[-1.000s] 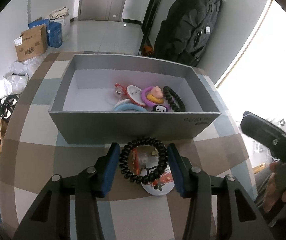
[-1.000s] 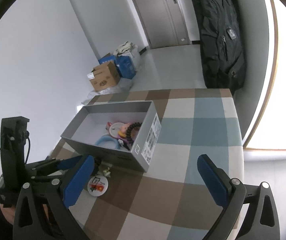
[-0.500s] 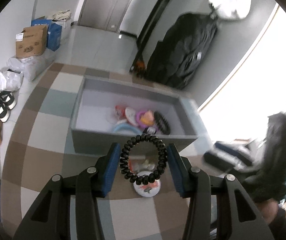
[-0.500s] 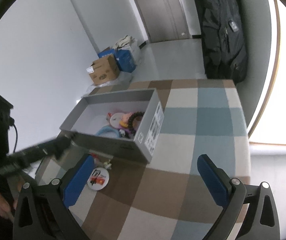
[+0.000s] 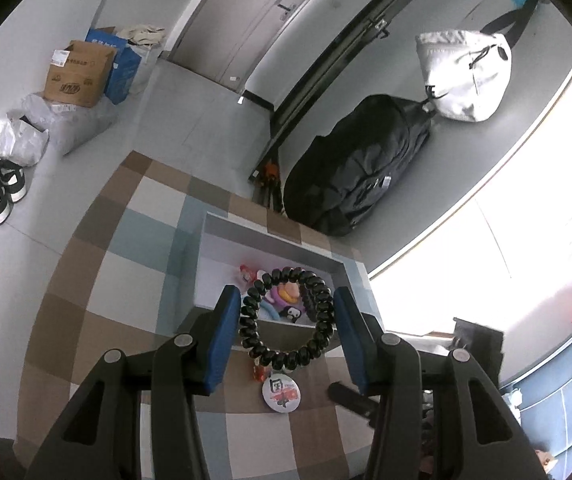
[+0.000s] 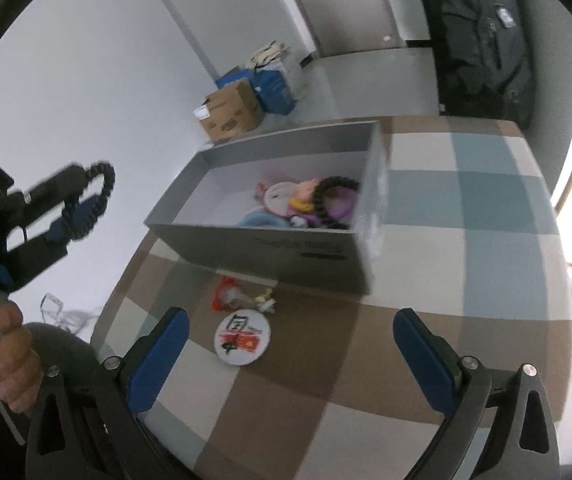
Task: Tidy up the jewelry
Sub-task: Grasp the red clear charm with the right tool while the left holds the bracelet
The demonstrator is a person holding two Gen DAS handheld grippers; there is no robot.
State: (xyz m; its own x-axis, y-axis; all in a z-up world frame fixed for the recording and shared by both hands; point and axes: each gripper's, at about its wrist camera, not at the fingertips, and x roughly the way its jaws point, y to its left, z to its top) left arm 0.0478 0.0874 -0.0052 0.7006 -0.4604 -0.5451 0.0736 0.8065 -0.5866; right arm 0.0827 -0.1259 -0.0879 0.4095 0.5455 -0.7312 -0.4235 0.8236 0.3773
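Black coil hair tie (image 5: 286, 317) is pinched between the blue pads of the left gripper (image 5: 287, 334), held in the air (above the table, near the box's front wall). Grey box (image 6: 269, 246) lies at 12 o'clock, trinkets inside. Right gripper (image 6: 290, 352) is spread wide, nothing held; round badge (image 6: 242, 337) is seen between its fingers.

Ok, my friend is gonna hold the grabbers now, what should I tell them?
Left gripper: shut on the black coil bracelet, held in the air near the grey box.
Right gripper: open, empty, above the table.
Done: several trinkets already lie in the box.
Left: drop the bracelet in, then collect the round badge and the small red piece from the table.
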